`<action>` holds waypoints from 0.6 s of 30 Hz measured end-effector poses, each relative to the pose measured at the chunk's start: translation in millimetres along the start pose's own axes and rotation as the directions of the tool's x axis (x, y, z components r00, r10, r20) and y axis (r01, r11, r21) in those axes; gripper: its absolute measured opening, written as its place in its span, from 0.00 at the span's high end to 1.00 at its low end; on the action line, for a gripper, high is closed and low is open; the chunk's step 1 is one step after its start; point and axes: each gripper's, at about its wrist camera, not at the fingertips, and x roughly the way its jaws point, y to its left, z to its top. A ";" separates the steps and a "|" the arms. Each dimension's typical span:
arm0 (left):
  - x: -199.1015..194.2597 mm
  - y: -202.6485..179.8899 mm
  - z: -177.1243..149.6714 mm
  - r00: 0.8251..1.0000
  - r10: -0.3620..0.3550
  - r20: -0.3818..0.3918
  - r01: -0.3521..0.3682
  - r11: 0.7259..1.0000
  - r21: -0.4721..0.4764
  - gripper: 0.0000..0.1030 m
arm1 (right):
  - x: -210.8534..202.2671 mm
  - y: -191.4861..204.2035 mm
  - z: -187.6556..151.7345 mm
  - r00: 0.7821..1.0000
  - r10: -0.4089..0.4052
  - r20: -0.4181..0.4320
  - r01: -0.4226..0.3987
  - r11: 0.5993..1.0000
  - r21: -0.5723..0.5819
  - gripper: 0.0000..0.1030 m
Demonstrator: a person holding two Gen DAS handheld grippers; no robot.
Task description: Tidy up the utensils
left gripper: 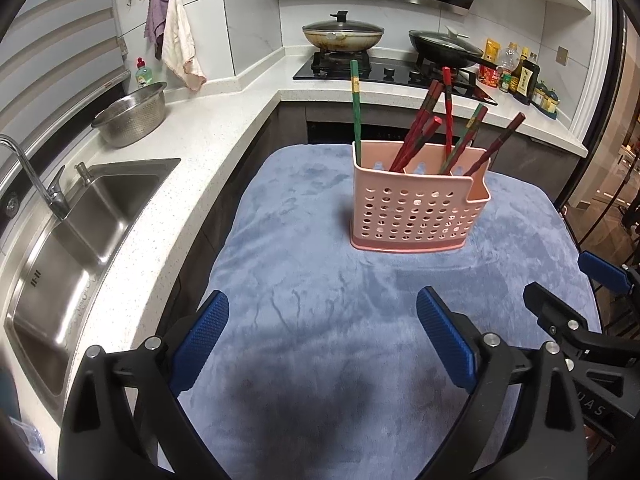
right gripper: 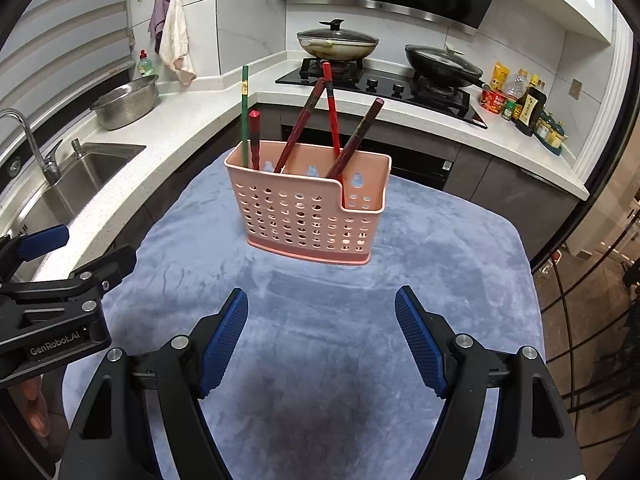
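Left wrist view: left gripper [left gripper: 322, 344] with fingers spread wide, nothing between them; pink perforated caddy [left gripper: 416, 210] upright on the blue cloth [left gripper: 304, 280] over the bench, ahead of and slightly right of the fingers, chopsticks [left gripper: 416, 138] standing inside. Right wrist view: right gripper [right gripper: 322, 344] likewise parted and empty, caddy straight ahead (its stepped-down end compartment shows better here). Chopsticks judged light, stiff, slick; take by upper shafts. Caddy light, tippable.
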 end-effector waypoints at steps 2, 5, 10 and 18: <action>-0.3 -2.2 -1.1 1.000 -0.003 -0.003 0.003 1.000 0.005 0.11 | -2.2 -0.5 -0.6 1.000 -0.002 0.003 0.002 1.000 0.002 0.29; -0.8 -4.5 -2.2 1.000 -0.003 -0.006 0.003 1.000 0.010 0.09 | -4.2 0.0 -0.4 1.000 -0.003 0.005 0.003 1.000 -0.001 0.29; -1.9 -5.0 -3.3 1.000 0.000 -0.007 0.000 1.000 0.010 0.08 | -6.9 0.4 -0.4 1.000 -0.007 0.013 0.007 1.000 -0.005 0.29; -3.1 -3.5 -5.8 1.000 0.007 -0.014 -0.007 1.000 -0.004 0.07 | -8.2 -0.1 -1.1 1.000 -0.006 0.017 0.006 1.000 -0.003 0.29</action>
